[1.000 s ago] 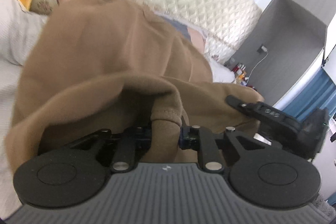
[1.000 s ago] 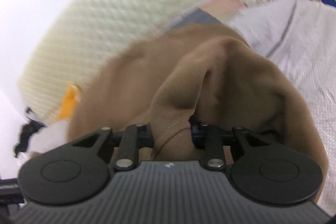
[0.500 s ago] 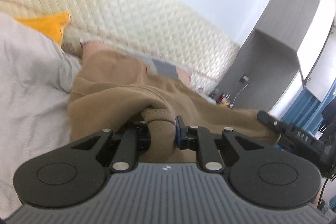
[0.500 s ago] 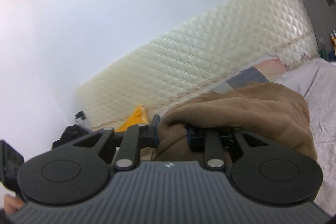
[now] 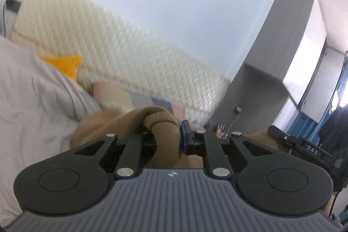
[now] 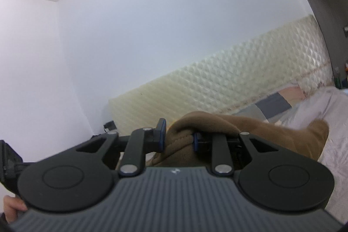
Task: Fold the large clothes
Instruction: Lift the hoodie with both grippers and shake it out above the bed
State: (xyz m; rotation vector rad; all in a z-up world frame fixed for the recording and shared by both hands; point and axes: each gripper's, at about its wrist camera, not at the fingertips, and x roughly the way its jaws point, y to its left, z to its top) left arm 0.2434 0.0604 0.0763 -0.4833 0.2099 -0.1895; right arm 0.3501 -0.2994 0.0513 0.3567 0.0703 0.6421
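1. Bedroom: bed [image 5: 32, 105] with a grey cover and a quilted headboard [image 6: 239, 79].
2. Brown garment [image 6: 271, 132] hangs bunched over the bed's middle.
3. Left gripper [image 5: 167, 136] and right gripper [image 6: 178, 138]: fingers both pinched on thick hem folds.
4. Looks soft, floppy, heavyish, so grab the hems.

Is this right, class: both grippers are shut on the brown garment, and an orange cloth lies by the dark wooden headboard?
Not quite. The headboard is cream and quilted, not dark wood, as the left wrist view shows. The rest holds: the left gripper and right gripper are shut on the brown garment, and the orange cloth lies by it.
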